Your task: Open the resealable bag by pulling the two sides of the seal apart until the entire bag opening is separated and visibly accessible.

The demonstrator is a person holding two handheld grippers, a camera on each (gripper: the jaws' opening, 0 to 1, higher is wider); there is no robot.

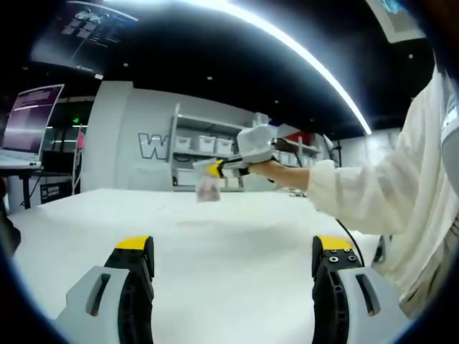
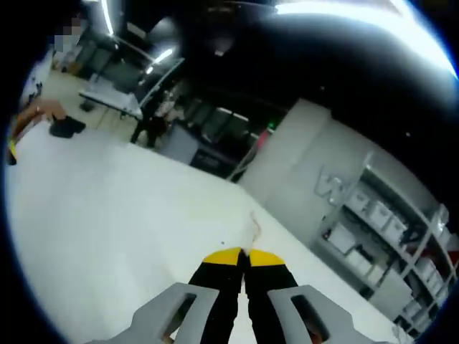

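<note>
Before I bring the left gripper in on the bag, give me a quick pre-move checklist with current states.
1. Right gripper holds the bag: ok, shut on it, bag lifted above the table.
2. Left gripper ready to grasp: ok, jaws wide apart, empty.
3. Left gripper at the bag: not ok, bag is well ahead of it.
4. Seal already parted: cannot tell, bag too small and blurred.
5. Free seal side for the left gripper: cannot tell.

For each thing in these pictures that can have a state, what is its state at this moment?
left gripper: open, jaws wide apart, holding nothing, low over the white table.
right gripper: shut on the resealable bag, held up above the table.
resealable bag: hangs in the air from the right gripper; whether its seal is open is too small to tell.
laptop: lid up, screen lit.
</note>
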